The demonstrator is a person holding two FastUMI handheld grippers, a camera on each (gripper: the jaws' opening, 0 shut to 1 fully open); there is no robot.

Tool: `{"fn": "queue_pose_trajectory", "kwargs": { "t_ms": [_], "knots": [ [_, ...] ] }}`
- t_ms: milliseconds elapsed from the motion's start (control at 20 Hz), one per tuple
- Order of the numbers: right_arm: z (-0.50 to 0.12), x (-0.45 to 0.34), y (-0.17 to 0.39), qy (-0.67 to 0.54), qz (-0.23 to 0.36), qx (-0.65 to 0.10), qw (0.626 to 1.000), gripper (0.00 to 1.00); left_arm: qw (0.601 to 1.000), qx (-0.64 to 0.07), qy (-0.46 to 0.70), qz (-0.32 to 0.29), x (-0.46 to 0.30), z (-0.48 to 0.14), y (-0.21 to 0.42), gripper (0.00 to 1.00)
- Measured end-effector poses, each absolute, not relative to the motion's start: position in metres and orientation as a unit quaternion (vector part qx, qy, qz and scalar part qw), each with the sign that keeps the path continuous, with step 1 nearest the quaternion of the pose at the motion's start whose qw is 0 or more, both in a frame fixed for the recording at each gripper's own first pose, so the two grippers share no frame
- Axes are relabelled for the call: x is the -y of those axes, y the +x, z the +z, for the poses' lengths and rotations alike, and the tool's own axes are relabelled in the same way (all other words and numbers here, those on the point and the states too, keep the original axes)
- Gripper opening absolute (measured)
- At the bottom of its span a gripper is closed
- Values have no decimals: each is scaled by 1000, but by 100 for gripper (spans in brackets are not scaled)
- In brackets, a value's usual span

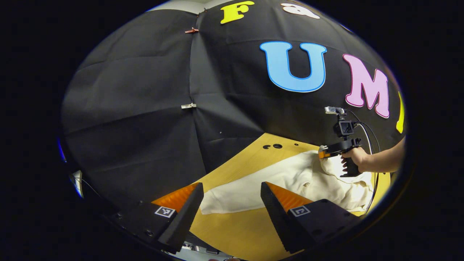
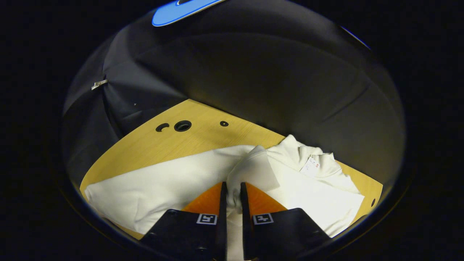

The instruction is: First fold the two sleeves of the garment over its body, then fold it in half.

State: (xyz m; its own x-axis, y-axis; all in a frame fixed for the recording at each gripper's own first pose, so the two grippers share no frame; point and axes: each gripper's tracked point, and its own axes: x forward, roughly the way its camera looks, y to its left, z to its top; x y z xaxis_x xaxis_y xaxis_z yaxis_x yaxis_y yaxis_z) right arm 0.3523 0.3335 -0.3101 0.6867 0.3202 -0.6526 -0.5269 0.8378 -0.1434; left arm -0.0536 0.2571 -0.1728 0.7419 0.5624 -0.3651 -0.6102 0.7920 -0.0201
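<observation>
A white collared garment [image 1: 290, 183] lies across the wooden table [image 1: 235, 228]. In the left gripper view my left gripper [image 1: 232, 188] hovers open above the garment's near hem, holding nothing. Farther right in that view a hand holds the right gripper [image 1: 322, 153] over the garment's upper part. In the right gripper view the right gripper [image 2: 232, 188] is shut on a sleeve [image 2: 252, 170] of the garment [image 2: 163, 185], the cloth pinched between both fingers and lifted over the body. The collar with its tag [image 2: 311, 163] lies at the right.
The booth's black cloth wall rises right behind the table [image 2: 152, 145]. Small round holes [image 2: 182, 125] are cut in the tabletop near the back edge. Bare wood shows in front of the garment's hem in the left gripper view.
</observation>
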Motion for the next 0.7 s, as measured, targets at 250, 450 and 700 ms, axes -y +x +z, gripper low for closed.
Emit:
{"fn": "queue_pose_trajectory", "kwargs": {
  "t_ms": [250,450,700],
  "knots": [
    [-288,-333,335,-140,233,-305,913,98,932,-182,-56,308,-260,-181,-52,98],
    [-247,-296,322,-130,209,-275,929,98,929,-184,-53,317,-273,-191,-56,98],
    [-195,-217,299,-125,161,-247,947,98,916,-204,-59,339,-310,-232,-52,99]
  ]
}}
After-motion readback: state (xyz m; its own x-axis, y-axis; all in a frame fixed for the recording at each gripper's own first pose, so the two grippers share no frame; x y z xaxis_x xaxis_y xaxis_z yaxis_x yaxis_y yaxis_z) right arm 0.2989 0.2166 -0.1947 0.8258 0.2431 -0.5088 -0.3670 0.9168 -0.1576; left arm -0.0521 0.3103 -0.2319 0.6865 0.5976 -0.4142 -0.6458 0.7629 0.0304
